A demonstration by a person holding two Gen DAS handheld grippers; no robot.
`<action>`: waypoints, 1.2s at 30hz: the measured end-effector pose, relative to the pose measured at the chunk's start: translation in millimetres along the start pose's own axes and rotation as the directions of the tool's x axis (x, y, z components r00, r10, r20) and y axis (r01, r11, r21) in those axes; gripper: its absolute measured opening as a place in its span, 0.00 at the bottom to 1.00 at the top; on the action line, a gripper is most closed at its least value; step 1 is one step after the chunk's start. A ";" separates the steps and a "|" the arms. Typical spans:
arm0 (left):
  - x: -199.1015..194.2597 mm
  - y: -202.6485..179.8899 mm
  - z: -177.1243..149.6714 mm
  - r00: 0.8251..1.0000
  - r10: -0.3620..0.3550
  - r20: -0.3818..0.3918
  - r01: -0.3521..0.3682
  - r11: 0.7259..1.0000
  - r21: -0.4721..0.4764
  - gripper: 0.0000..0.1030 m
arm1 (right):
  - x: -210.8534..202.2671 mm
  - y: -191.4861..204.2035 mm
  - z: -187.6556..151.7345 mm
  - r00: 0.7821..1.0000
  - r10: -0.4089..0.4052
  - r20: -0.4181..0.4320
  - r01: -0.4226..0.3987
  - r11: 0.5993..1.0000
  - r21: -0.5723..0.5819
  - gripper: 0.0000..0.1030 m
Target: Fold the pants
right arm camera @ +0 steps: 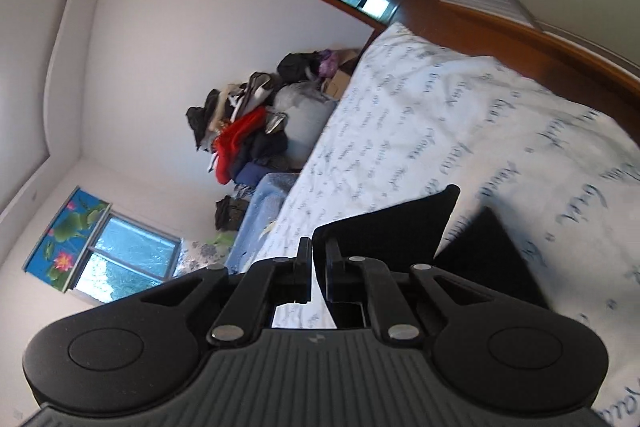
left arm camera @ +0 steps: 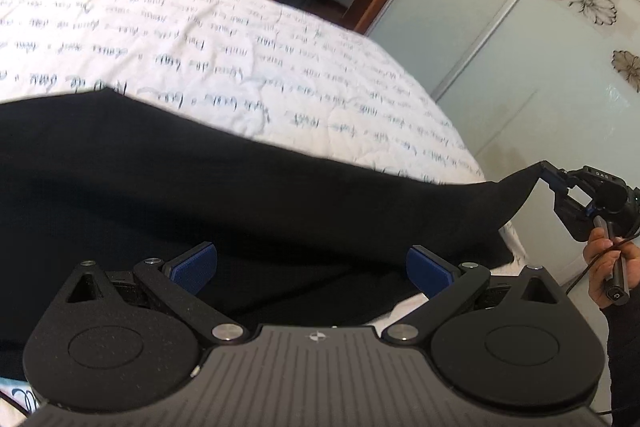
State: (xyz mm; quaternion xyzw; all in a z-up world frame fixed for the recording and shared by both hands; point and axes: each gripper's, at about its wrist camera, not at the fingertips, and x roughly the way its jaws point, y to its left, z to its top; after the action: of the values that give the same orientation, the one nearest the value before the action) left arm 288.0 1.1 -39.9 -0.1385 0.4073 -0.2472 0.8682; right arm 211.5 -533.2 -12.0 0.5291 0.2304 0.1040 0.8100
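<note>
Left wrist view: black pants (left arm camera: pixel 160 187) lie spread on the bed (left arm camera: pixel 240 47), no fold finished. Left hand-held gripper (left arm camera: pixel 312 269) hovers open above them. Right hand-held gripper (left arm camera: pixel 548 174) is clamped on one pant corner, lifting it; folding remains.

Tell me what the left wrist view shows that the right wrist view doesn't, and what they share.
Only the left wrist view: the open left gripper over the pants, a hand holding the right gripper, and the glass door. Only the right wrist view: the window, the red garment and the ceiling. Both: the bed, the clothes pile, and the right gripper shut on a pants corner.
</note>
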 end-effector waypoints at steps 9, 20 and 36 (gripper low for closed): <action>-4.6 -3.3 5.0 1.000 -0.012 0.029 0.012 1.000 -0.001 0.99 | -0.6 20.9 24.6 0.998 0.066 0.022 -0.066 0.998 0.003 0.07; 0.3 -5.6 3.2 0.999 0.032 0.025 -0.033 0.998 0.052 0.99 | -2.9 -54.8 -42.1 0.985 -0.134 -0.110 0.150 0.977 0.152 0.07; 2.2 -5.6 -9.6 0.999 0.037 -0.006 -0.036 0.997 0.064 0.99 | 81.2 -27.0 -53.8 0.976 -0.137 -0.167 0.150 0.986 0.067 0.60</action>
State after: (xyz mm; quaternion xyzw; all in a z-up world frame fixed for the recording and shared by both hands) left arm 279.9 -5.2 -44.9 -0.1024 0.4046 -0.2447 0.8752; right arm 254.2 -467.5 -75.8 0.5327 0.3369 0.0787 0.7724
